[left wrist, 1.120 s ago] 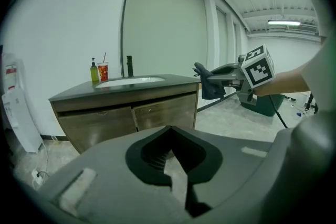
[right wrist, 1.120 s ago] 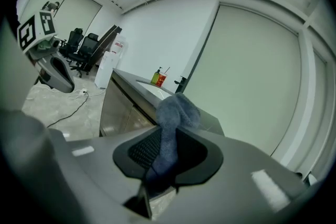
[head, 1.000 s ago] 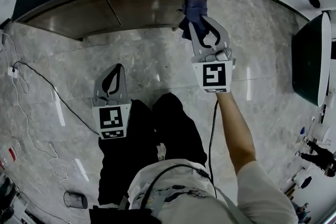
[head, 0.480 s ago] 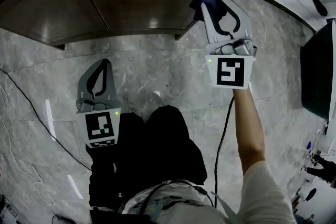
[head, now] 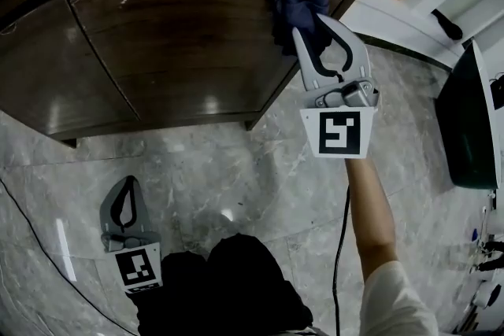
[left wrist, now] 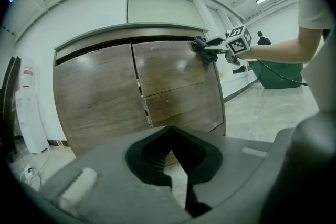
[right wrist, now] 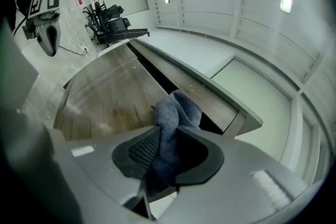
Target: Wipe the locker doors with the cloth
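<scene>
Two brown wood-grain locker doors stand side by side, the left door (head: pixel 39 67) and the right door (head: pixel 181 51) (left wrist: pixel 173 86). My right gripper (head: pixel 311 21) (right wrist: pixel 168 136) holds a dark blue cloth (head: pixel 298 5) (right wrist: pixel 176 113) (left wrist: pixel 202 49) against the right door's upper right corner, just under the dark gap at the top. The cloth is pinched between the pads and bunches out past the fingertips; the jaws are opening a little. My left gripper (head: pixel 126 183) (left wrist: pixel 170 131) hangs low, well back from the doors, shut with nothing in it.
The locker's right edge meets a white wall and skirting (head: pixel 409 20). A dark green bin-like object (head: pixel 465 122) stands on the marble floor at the right. A thin black cable (head: pixel 24 224) runs across the floor at the left. The person's dark legs (head: pixel 228 287) are below.
The right gripper has carried the cloth from the door's lower edge up to its top right corner. The left gripper has dropped lower and farther from the doors.
</scene>
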`<state>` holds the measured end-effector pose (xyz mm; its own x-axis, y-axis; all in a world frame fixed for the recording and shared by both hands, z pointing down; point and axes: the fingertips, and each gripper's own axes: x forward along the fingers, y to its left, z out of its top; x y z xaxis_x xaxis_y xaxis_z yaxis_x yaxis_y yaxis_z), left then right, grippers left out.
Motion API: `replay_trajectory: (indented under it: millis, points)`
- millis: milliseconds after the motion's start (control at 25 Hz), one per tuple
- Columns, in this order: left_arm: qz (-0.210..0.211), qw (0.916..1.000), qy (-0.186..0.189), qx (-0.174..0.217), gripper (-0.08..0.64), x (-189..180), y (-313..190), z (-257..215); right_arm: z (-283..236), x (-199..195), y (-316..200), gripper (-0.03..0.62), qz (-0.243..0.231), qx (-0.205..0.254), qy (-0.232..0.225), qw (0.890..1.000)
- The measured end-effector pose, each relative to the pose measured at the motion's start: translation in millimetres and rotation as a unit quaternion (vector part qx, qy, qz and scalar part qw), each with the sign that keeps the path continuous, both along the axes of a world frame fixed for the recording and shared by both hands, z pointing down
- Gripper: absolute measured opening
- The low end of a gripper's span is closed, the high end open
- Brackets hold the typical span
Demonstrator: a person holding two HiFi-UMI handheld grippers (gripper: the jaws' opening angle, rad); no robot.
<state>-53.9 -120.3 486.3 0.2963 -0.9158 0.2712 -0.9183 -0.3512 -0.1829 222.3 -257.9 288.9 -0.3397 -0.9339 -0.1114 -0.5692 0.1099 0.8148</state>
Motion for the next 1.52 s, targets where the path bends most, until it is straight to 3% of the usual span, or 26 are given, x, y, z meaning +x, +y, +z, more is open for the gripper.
replay_trajectory:
  millis: [160,640,1200,1520]
  points:
    - [-0.009,0.9999,-0.010,0.003,0.003,-5.8,-0.5,0.5,-0.3,3.0,-2.9,0.098,0.001,0.003,0.008,1.000]
    - [-0.017,0.9994,-0.021,0.023,0.003,-13.2,9.1,-12.6,47.5,7.0,-4.8,0.097,-0.003,-0.030,-0.032,0.999]
    - [-0.042,0.9988,-0.021,0.011,0.003,-34.0,40.7,-11.1,137.4,15.2,-4.1,0.097,0.015,-0.096,-0.063,0.993]
    - [-0.045,0.9984,-0.029,0.018,0.003,-41.9,53.0,-20.0,207.5,16.9,-3.1,0.097,0.030,-0.160,-0.086,0.983]
